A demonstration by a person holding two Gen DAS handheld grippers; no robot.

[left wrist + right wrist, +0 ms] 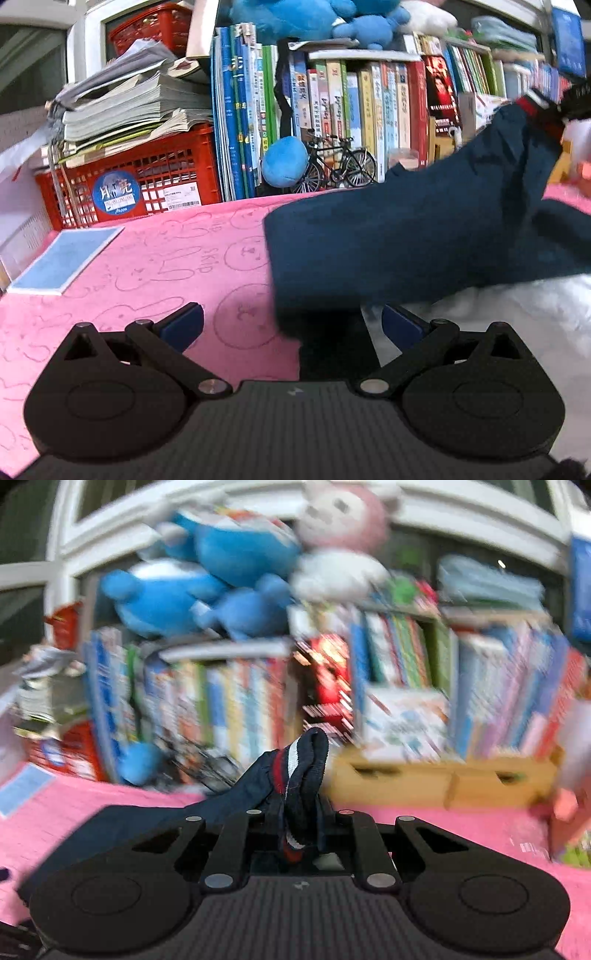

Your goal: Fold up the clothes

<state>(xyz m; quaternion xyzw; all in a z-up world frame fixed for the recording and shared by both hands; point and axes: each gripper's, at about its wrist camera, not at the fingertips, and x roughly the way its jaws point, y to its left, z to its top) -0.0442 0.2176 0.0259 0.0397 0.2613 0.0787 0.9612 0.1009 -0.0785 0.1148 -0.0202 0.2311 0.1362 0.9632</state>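
Observation:
A navy garment with a red, white and navy striped cuff lies partly on the pink table cover and is lifted at its far right end. My left gripper is open just above the cover, and the garment's near corner lies between its blue pads. My right gripper is shut on the striped cuff and holds it up; the garment trails down to the left. The right gripper shows in the left wrist view at the upper right. The right wrist view is blurred.
A red crate under stacked papers, rows of books, a model bicycle and blue plush toys line the back edge. A blue pad lies on the cover at left. White cloth lies at right. Wooden drawers stand behind.

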